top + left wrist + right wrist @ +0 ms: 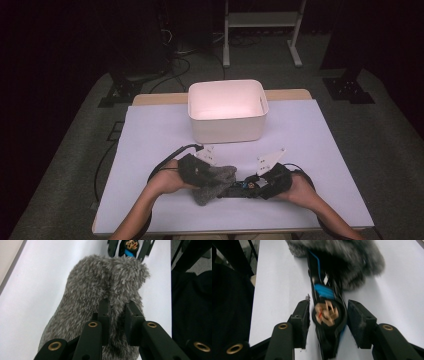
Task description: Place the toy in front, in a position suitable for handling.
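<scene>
Table lit from above, surroundings dark — bin (227, 107) glary, right gripper view blurred.

A white bin (227, 122) (open-topped) sits on the white table (150, 130).

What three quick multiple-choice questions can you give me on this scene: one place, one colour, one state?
1. Where is the white bin? A. far side of the table B. near edge C. floor
2. What colour is the fuzzy cover? A. red B. grey C. yellow
3. How is the left gripper? A. wide open, holding nothing B. shut on the fuzzy cover C. lying in the bin

A: it stands at the far edge. B: grey pile. B: its jaws pinch the pile.
</scene>
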